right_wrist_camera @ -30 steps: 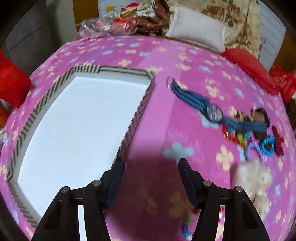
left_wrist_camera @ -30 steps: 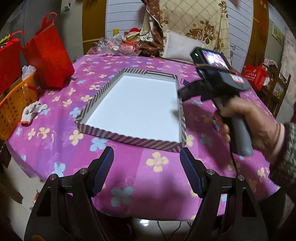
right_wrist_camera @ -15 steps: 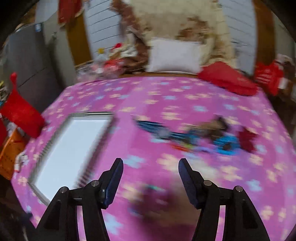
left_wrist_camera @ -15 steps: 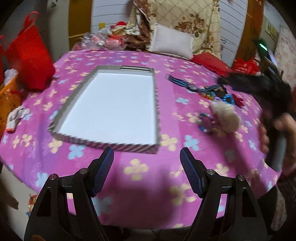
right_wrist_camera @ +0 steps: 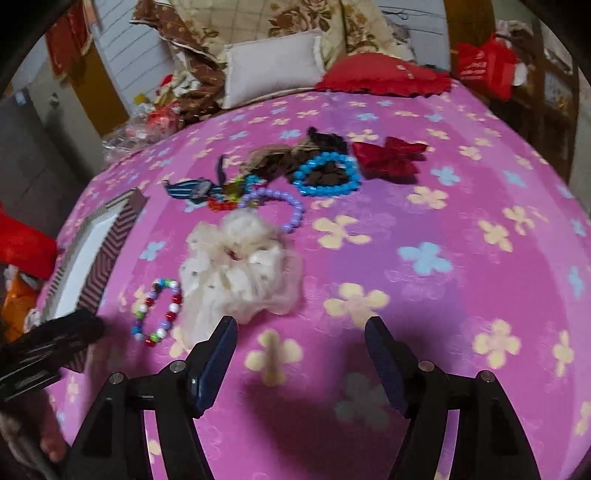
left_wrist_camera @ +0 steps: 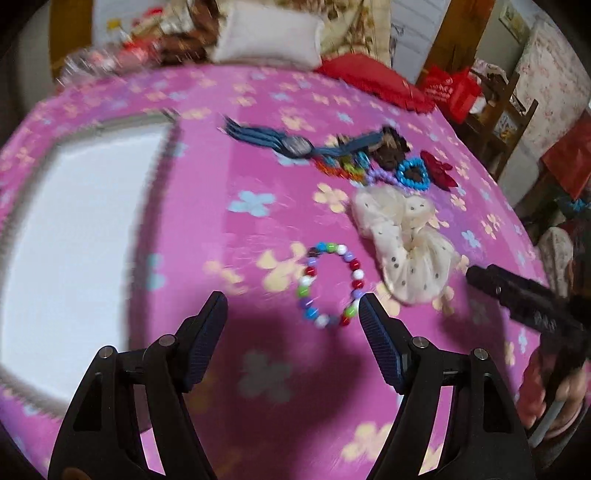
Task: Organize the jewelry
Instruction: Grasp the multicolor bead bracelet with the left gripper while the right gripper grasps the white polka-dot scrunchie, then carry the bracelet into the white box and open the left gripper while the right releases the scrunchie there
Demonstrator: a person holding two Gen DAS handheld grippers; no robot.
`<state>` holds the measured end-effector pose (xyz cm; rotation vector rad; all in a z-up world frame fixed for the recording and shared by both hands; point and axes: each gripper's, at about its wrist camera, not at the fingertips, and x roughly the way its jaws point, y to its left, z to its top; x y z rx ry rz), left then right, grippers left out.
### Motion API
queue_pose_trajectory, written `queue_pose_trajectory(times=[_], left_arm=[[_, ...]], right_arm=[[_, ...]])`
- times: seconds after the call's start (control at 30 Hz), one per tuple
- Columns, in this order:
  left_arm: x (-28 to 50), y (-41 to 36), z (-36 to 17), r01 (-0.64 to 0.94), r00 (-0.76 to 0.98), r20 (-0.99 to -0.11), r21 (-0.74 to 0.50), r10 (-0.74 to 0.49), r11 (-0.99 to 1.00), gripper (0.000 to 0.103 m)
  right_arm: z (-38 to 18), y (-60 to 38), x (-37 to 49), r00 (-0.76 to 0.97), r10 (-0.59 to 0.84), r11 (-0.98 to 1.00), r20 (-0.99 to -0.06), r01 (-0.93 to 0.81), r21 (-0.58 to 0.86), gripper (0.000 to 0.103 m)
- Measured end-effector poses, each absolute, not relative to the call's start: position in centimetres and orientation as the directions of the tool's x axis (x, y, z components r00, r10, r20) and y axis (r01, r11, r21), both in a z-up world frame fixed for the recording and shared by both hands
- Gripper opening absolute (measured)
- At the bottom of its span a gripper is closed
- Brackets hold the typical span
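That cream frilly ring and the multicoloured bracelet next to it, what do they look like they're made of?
The cream scrunchie looks like sheer gathered fabric, perhaps organza or tulle: soft matte ruffles with small dark dots. The multicoloured bracelet seems to be round glossy beads, likely plastic or glass, since several show bright highlights. What they are strung on is too small to tell.

A round table [right_wrist_camera: 480, 177] under a pink flowered cloth fills the room's middle. Behind the table lie a white pillow [right_wrist_camera: 273, 66], a red cushion [right_wrist_camera: 384, 74] and a brown floral quilt [right_wrist_camera: 295, 18] against white panelled walls [right_wrist_camera: 122, 44]. Right of the table stands a wooden shelf [left_wrist_camera: 498, 110] holding a red bag [right_wrist_camera: 480, 62].
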<state>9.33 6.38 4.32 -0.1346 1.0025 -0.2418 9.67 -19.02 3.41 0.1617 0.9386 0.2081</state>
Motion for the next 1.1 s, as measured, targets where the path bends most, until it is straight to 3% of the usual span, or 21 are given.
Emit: queue_pose_trajectory(times=[0.17,0.33,0.4,0.43,0.47,0.5,0.57,0.67,1.1], left_arm=[[12.0,4.3,2.6,0.172,0.467,-0.838,-0.228,-0.284,0.958,0.069],[13.2,3.1,1.9,0.198,0.454,-0.851,-0.191,-0.262,0.961,0.055],[13.4,3.0,1.9,0.192,0.458,-0.852,-0.184,-0.254,0.964,0.036],[13.5,3.0,1.8,0.178,0.47,-0.853,-0.158,-0.226,0.971,0.011],[13.6,3.0,1.6,0.17,0.472,-0.858,-0.136,-0.202,0.976,0.008],[13.5,3.0,1.6,0.171,0.477,-0.855,-0.137,-0.204,0.976,0.008],[13.3,3.1,1.7,0.163,0.479,-0.855,-0.134,-0.198,0.977,0.008],[12.5,3.6,2.1,0.157,0.492,-0.845,-0.152,-0.211,0.976,0.008],[5.4,9.0,11.2,0.161,0.647,-0.704,-0.25,-0.293,0.955,0.008]], right_arm=[[2.4,-18.0,11.5,0.55,0.317,0.947,-0.772,-0.139,0.29,0.069],[0.8,-17.0,13.4,0.511,0.35,0.934,-0.785,-0.129,0.333,0.069],[0.6,-16.5,13.7,0.516,0.337,0.939,-0.788,-0.126,0.319,0.069],[0.6,-16.1,13.8,0.525,0.321,0.945,-0.788,-0.128,0.3,0.069],[0.6,-15.5,13.9,0.528,0.303,0.952,-0.793,-0.132,0.276,0.069],[0.6,-15.3,14.0,0.532,0.289,0.957,-0.796,-0.133,0.259,0.068],[0.6,-14.9,14.1,0.526,0.272,0.962,-0.805,-0.139,0.235,0.039],[1.1,-14.9,13.8,0.515,0.278,0.961,-0.811,-0.14,0.24,0.022],[8.6,-13.0,8.4,0.615,0.255,0.965,-0.746,-0.211,0.156,0.017]])
